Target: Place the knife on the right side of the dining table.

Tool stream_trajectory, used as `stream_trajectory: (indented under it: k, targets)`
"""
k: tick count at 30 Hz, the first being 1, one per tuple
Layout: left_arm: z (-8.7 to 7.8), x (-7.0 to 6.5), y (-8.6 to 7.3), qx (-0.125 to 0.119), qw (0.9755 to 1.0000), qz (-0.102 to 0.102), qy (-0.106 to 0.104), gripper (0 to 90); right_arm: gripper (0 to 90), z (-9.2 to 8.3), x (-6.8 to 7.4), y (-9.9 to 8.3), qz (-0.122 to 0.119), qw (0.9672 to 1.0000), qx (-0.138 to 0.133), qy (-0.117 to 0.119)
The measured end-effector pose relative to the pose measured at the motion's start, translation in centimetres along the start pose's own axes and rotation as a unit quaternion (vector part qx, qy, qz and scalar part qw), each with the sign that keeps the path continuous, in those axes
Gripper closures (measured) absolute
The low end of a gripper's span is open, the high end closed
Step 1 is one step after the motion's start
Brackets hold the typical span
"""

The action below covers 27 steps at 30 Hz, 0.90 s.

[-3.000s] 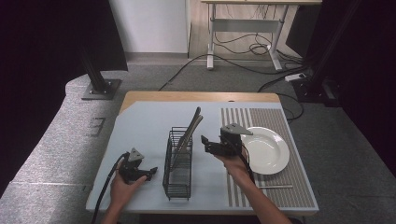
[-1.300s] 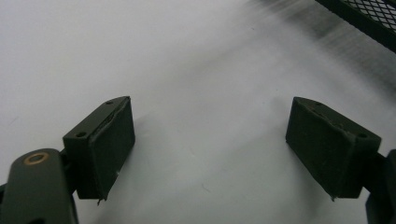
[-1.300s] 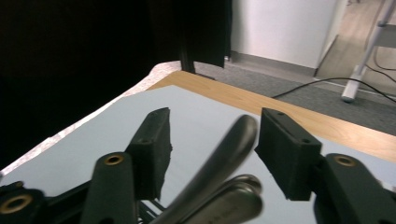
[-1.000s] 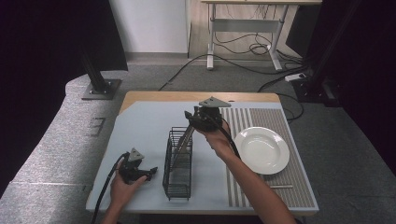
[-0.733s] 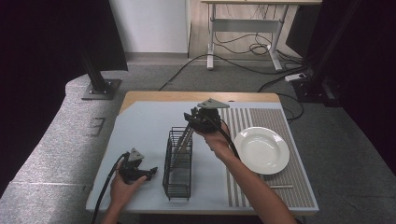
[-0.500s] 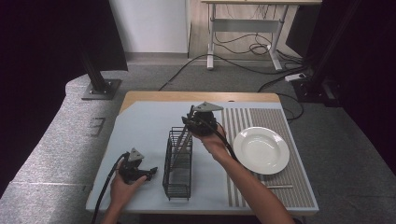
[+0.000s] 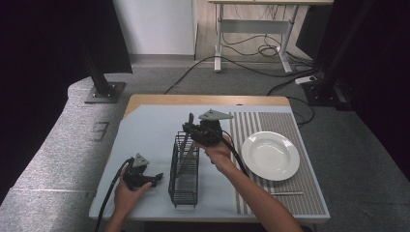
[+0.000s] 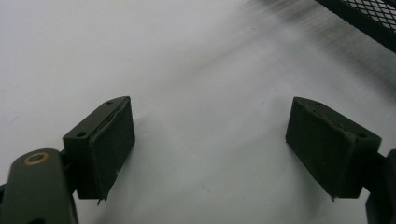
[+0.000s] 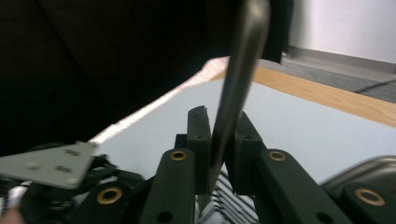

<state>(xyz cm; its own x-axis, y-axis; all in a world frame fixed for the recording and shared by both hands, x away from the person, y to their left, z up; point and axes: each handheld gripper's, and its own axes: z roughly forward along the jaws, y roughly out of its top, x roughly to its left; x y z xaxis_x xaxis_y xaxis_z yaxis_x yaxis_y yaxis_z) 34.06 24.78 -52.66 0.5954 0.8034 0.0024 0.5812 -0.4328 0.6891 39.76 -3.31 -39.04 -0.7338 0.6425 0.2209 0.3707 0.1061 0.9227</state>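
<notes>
Now I see my right gripper [image 7: 192, 129] at the far end of the black wire rack [image 7: 184, 169], and its jaws have just been closing. In the right gripper view they pinch a thin grey metal utensil handle [image 9: 236, 84] between both pads; which kind of utensil it is, I cannot tell. The handle stands almost upright, slightly tilted, and its lower end goes down into the rack. The rack stands on the pale blue table [image 7: 145, 130], left of the striped mat [image 7: 249, 123] where the white plate [image 7: 270, 155] lies. My left gripper [image 7: 155, 179] rests on the table, just beside the rack's left side, with its fingers [image 8: 105, 144] spread wide apart and nothing between them.
</notes>
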Motion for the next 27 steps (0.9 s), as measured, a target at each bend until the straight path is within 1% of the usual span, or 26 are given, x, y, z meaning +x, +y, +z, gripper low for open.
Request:
stream_trajectory:
  k: [1,2,3,4,6,10,13,15,17,19,20,22,23,25,26,27]
  targets:
    - [0.0,0.0,0.0,0.0,1.0,0.0,0.0,15.0,83.2,-0.2,0.2,0.1,-0.005,1.0,-0.006,0.001]
    - [0.0,0.0,0.0,0.0,1.0,0.0,0.0,15.0,83.2,-0.4,0.5,0.2,-0.02,0.9997,-0.012,-0.008]
    - [0.0,0.0,0.0,0.0,1.0,0.0,0.0,15.0,83.2,-0.6,0.7,0.4,-0.029,0.9993,-0.019,-0.013]
    - [0.0,0.0,0.0,0.0,1.0,0.0,0.0,15.0,83.2,-0.7,0.7,0.5,-0.03,0.9992,-0.024,-0.012]
    - [0.0,0.0,0.0,0.0,1.0,0.0,0.0,15.0,83.3,-1.5,0.6,1.0,-0.022,0.9989,-0.04,-0.006]
    - [0.0,0.0,0.0,0.0,1.0,0.0,-0.001,15.0,83.3,-3.2,0.4,2.1,-0.024,0.9973,-0.069,-0.011]
    - [0.0,0.0,0.0,0.0,1.0,0.0,0.0,15.0,83.3,-5.2,0.0,3.3,-0.02,0.995,-0.097,-0.016]
    - [0.0,0.0,0.0,0.0,1.0,0.0,0.0,15.0,83.3,-6.3,-0.2,3.9,-0.019,0.9931,-0.113,-0.026]
    - [0.0,0.0,0.0,0.0,1.0,0.0,0.0,15.0,83.3,-7.8,-0.6,4.7,-0.015,0.9901,-0.133,-0.04]
    - [0.0,0.0,0.0,0.0,1.0,0.0,0.0,15.0,83.3,-8.9,-1.0,5.1,-0.012,0.9885,-0.144,-0.045]
    - [0.0,0.0,0.0,0.0,1.0,0.0,0.0,15.0,83.3,-9.6,-1.3,5.4,-0.008,0.9868,-0.154,-0.049]
    - [0.0,0.0,0.0,0.0,1.0,0.0,0.0,15.0,83.3,-10.6,-1.8,5.7,-0.002,0.9846,-0.167,-0.051]
    - [0.0,0.0,0.0,0.0,1.0,0.0,0.0,15.0,83.3,-11.4,-2.2,6.0,0.002,0.9824,-0.179,-0.054]
    - [0.0,0.0,0.0,0.0,1.0,0.0,0.0,15.0,83.3,-12.1,-2.5,6.2,0.007,0.9807,-0.187,-0.057]
    - [0.0,0.0,0.0,0.0,1.0,0.0,0.0,15.0,83.3,-12.6,-2.8,6.3,0.006,0.9797,-0.19,-0.064]
    - [0.0,0.0,0.0,0.0,1.0,0.0,0.0,15.0,83.3,-13.0,-3.0,6.4,0.007,0.978,-0.197,-0.068]
